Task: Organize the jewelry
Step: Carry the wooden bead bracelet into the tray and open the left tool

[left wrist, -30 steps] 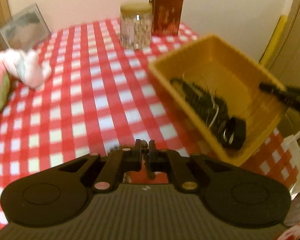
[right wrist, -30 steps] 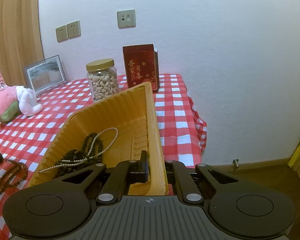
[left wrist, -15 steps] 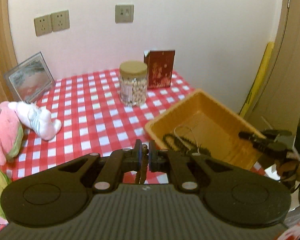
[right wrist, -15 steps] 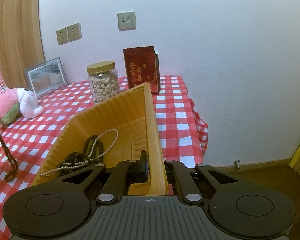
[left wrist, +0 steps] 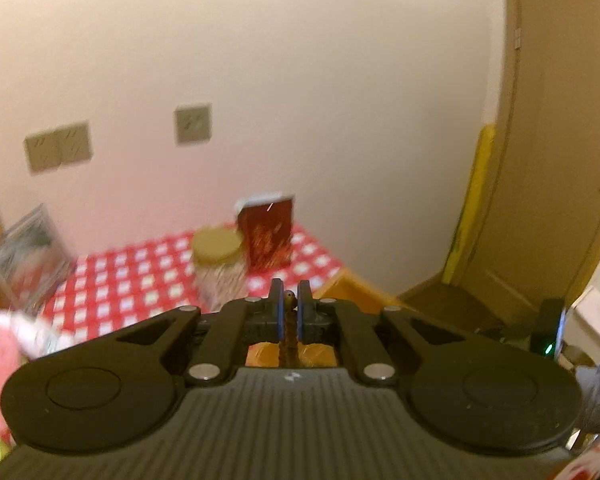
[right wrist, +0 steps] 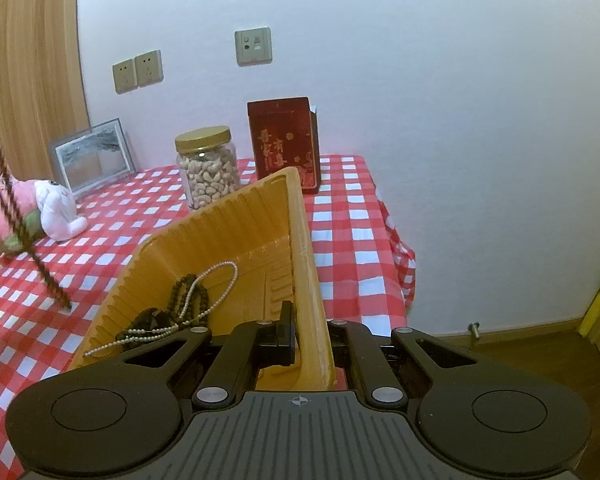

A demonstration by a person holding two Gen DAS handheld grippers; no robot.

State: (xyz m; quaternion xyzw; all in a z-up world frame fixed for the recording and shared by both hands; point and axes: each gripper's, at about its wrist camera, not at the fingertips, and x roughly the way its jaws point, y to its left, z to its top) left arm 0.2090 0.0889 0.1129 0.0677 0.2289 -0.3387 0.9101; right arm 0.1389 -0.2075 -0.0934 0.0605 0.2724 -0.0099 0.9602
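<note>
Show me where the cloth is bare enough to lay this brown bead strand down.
Bare checked cloth lies between the plush toys, cashew jar and yellow tray, and right of the tray toward the table edge. The tray's near-left corner is crowded with necklaces; the brown bead strand hangs left.

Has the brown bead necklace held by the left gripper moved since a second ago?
Yes. In the right wrist view the brown bead necklace has risen: it lay bunched on the checked tablecloth, and now hangs taut, only its tip near the cloth.

A white wall (right wrist: 440, 100) with sockets (right wrist: 138, 70) stands behind the table (right wrist: 348, 240); wooden floor (right wrist: 540, 360) lies right.
</note>
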